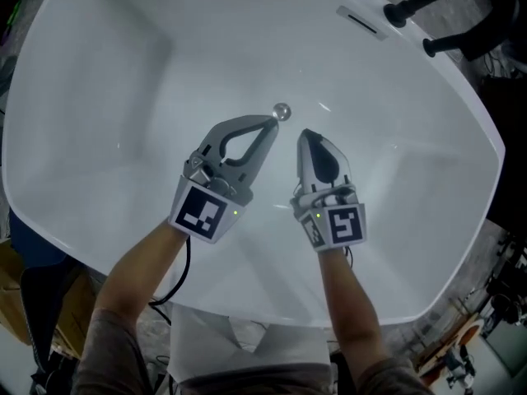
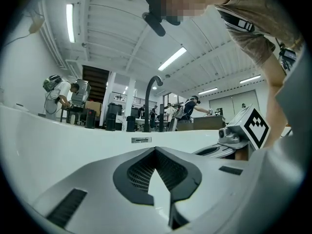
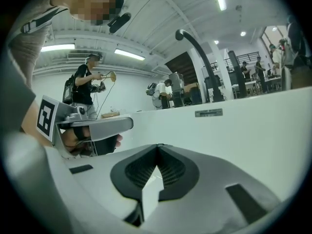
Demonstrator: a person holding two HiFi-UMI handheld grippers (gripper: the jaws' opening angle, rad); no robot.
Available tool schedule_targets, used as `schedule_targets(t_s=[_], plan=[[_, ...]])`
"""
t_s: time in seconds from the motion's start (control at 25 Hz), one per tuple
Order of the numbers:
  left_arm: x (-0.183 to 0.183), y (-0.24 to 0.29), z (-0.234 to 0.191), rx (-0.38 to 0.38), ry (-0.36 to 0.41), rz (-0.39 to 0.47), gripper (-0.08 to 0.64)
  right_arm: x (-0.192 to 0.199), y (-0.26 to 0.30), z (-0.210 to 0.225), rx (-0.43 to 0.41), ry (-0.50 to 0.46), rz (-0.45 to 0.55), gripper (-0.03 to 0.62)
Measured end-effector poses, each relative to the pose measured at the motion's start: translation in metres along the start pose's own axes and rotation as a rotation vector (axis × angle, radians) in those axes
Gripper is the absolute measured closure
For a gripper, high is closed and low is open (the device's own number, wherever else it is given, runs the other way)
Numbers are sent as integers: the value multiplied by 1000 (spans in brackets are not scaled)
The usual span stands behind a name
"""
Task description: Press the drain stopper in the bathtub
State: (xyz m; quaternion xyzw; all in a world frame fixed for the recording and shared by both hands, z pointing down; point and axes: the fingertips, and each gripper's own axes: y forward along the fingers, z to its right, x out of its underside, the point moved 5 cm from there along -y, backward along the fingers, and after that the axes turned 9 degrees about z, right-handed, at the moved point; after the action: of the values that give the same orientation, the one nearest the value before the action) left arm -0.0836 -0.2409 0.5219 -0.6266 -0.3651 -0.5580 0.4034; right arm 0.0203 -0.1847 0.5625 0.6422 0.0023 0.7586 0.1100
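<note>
A small round chrome drain stopper [image 1: 282,111] sits on the floor of the white bathtub [image 1: 99,97]. My left gripper [image 1: 272,122] is shut and empty, its tip just below and left of the stopper; whether it touches is unclear. My right gripper [image 1: 304,134] is also shut and empty, its tip a little below and right of the stopper. The left gripper view shows its jaws [image 2: 155,149] closed tip to tip, with the right gripper [image 2: 239,133] alongside. In the right gripper view the jaws [image 3: 157,146] meet too, with the left gripper [image 3: 95,126] beside them. The stopper is hidden in both gripper views.
Black tap fittings [image 1: 412,6] and an overflow slot [image 1: 360,20] sit on the tub's far right rim. The curved black spout [image 2: 151,99] [image 3: 195,48] rises behind the far wall. People work at benches beyond the tub. Tub walls slope up on all sides.
</note>
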Motion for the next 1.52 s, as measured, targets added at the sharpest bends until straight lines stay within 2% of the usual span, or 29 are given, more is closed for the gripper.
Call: schedule_targets(t_s=[0.4, 0.8, 1.2, 1.4, 1.52], plan=[[60, 8, -2, 21, 17, -15, 555, 66, 16, 21, 14, 13, -33, 594], [110, 9, -10, 10, -6, -27, 555, 129, 36, 41, 16, 28, -75, 594], [147, 10, -16, -18, -25, -33, 555, 204, 58, 62, -15, 8, -183, 594], [158, 11, -14, -24, -39, -34, 555, 242, 72, 81, 24, 12, -260, 595], [165, 9, -11, -25, -47, -48, 555, 268, 79, 88, 16, -13, -328, 594]])
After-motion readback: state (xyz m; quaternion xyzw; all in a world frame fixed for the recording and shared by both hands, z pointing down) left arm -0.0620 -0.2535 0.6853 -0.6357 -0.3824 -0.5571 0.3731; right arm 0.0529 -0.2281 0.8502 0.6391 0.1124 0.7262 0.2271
